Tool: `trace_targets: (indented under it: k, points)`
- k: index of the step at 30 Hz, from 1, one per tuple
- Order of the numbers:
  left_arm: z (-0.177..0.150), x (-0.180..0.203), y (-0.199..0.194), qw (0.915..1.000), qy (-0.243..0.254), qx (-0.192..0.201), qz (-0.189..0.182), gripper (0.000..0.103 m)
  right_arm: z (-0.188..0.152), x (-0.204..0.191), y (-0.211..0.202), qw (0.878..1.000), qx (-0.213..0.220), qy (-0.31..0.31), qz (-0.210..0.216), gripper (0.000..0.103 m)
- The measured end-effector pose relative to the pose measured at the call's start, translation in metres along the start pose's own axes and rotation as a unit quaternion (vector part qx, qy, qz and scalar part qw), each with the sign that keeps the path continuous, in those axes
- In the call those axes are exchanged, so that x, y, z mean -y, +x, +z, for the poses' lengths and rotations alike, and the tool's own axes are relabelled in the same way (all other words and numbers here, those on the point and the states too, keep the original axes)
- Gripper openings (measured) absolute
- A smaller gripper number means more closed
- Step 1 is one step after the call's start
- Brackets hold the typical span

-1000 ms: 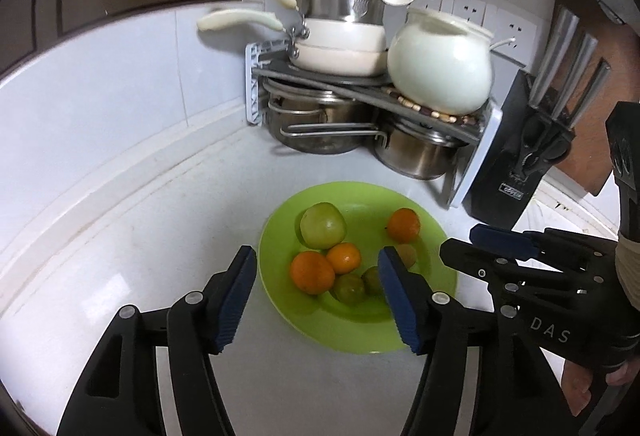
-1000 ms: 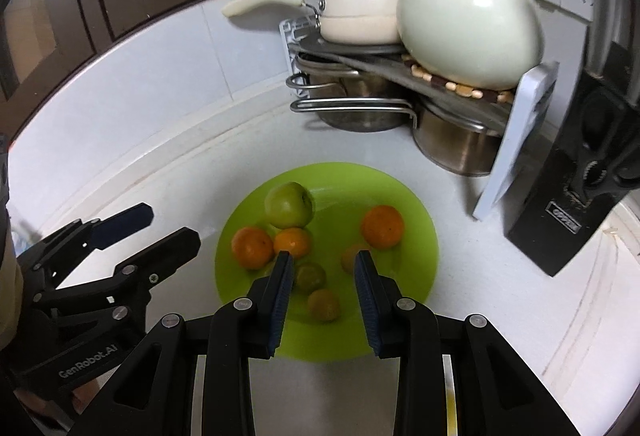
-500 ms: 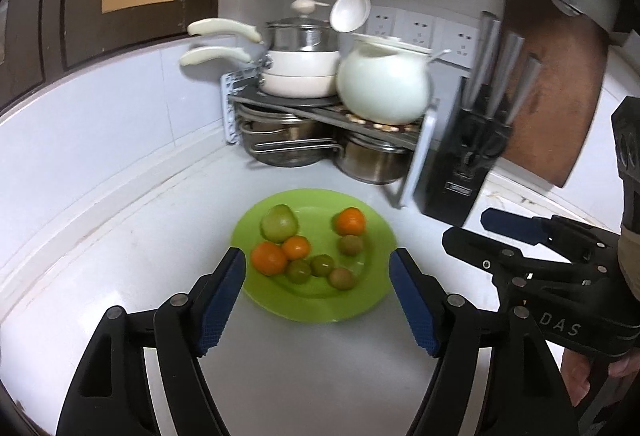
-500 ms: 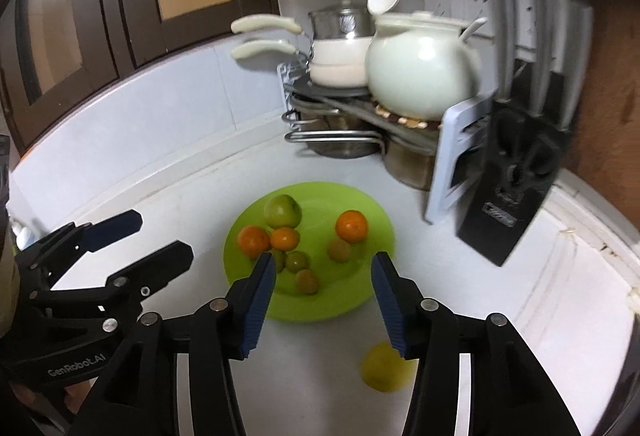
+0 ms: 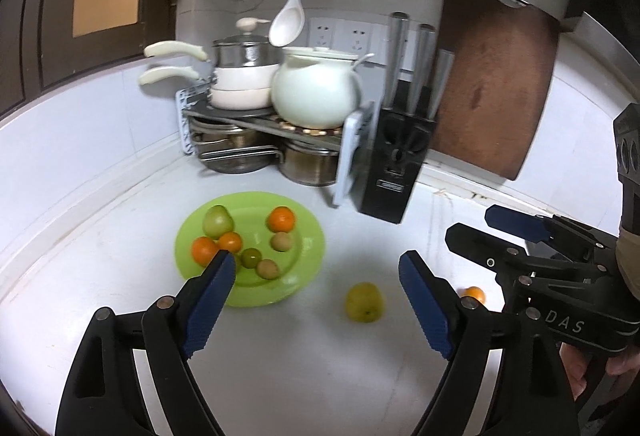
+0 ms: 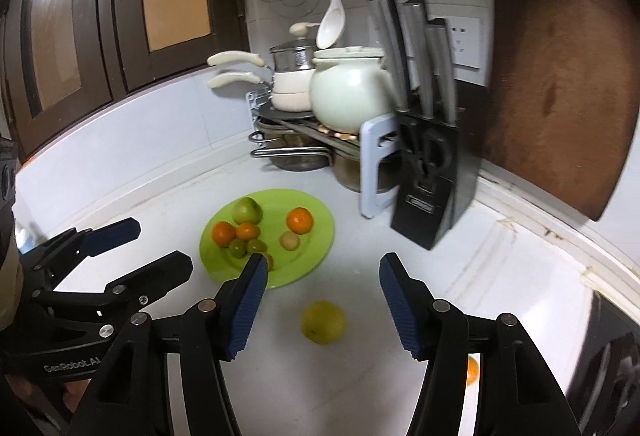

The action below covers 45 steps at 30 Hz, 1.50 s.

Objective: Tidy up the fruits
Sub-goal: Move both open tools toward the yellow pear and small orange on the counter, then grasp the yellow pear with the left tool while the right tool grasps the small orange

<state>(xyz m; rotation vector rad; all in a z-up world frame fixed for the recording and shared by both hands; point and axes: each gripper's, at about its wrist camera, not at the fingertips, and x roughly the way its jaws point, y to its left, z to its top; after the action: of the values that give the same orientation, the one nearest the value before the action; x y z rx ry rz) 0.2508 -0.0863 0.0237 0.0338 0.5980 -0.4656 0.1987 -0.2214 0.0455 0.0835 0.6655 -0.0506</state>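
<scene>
Plenty of bare white countertop [image 5: 280, 376] up front, only a loose yellow round fruit [image 6: 322, 321] and a small orange [image 5: 473, 293] off to its right sitting on it. The lime green round plate [image 5: 304, 256] of fruit takes the middle. Behind it the back corner's jammed: metal pot rack [image 5: 256, 124], black knife block [image 5: 394, 172], and a brown wooden cutting board [image 5: 496, 84] against the wall.

Glossy lime plastic plate [image 5: 308, 248] mid-frame on a smooth white bench [image 5: 300, 376]. Shiny steel pots [image 5: 308, 166] under a glazed white ceramic jar [image 5: 316, 92]. Dark, worn wood cutting board [image 5: 496, 76] upper right. Ribbed blue rubbery pads [image 6: 246, 310] on matt black claws.
</scene>
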Motion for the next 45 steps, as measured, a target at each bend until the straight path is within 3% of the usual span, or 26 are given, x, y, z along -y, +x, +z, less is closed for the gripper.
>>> trace_targets:
  k: [15, 28, 45]
  points:
    - [-0.015, 0.035, 0.005, 0.9992, 0.035, 0.013, -0.012, 0.09, -0.026, 0.038, -0.023, 0.998, 0.005, 0.03, -0.053, 0.07]
    - [-0.034, 0.052, 0.031, 0.9969, 0.078, 0.008, 0.006, 0.091, -0.053, 0.071, -0.011, 0.992, -0.016, 0.073, -0.097, 0.071]
    - [-0.053, 0.061, 0.107, 0.9929, 0.096, -0.07, -0.006, 0.091, -0.083, 0.116, 0.046, 0.98, -0.108, 0.125, -0.115, 0.071]
